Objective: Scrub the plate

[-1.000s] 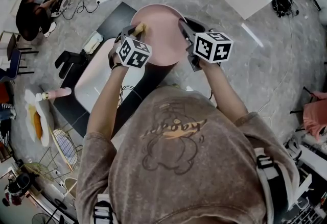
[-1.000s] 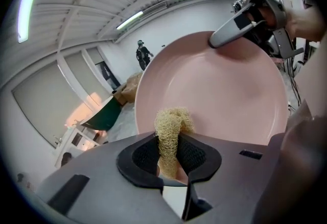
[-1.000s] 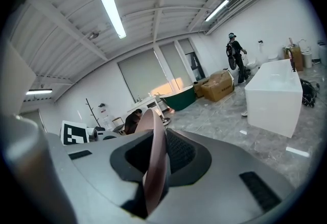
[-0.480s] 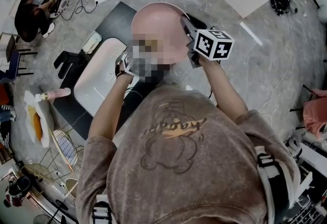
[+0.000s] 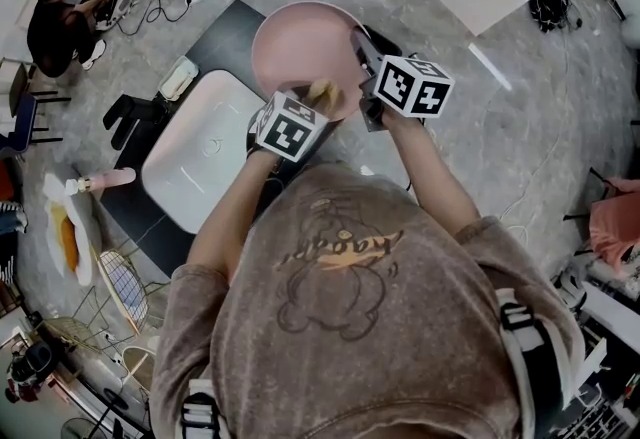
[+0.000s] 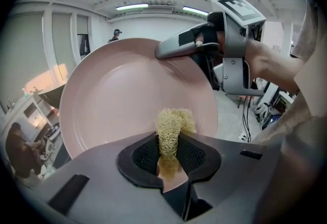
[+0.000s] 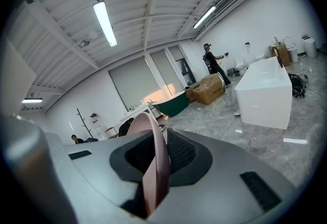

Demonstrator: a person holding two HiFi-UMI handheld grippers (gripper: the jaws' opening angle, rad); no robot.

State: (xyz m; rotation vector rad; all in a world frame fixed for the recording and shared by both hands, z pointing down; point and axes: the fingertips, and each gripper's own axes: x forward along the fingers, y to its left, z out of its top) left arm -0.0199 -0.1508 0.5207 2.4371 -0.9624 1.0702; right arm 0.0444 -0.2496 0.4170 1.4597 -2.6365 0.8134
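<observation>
Plate: round pink plate (image 5: 298, 45), held tilted up on edge over the dark worktop (image 5: 222, 39), just past the white rectangular basin (image 5: 198, 152).
Right gripper: the right gripper (image 5: 358, 45) has its fingers drawn in narrow on the plate's rim at its right side, one pad on each face.
Left gripper: the left gripper (image 5: 314, 99) has its fingers clamped on a yellowish mesh scrubber (image 6: 171, 131).
Scrubber: its free end sticks out past the fingers and touches the plate's inner face near the lower edge.

One pink plate (image 5: 295, 42), one scrubber (image 5: 321, 89), two hand-held grippers (image 6: 169, 152) (image 7: 157, 157), one white basin (image 5: 190, 162)
</observation>
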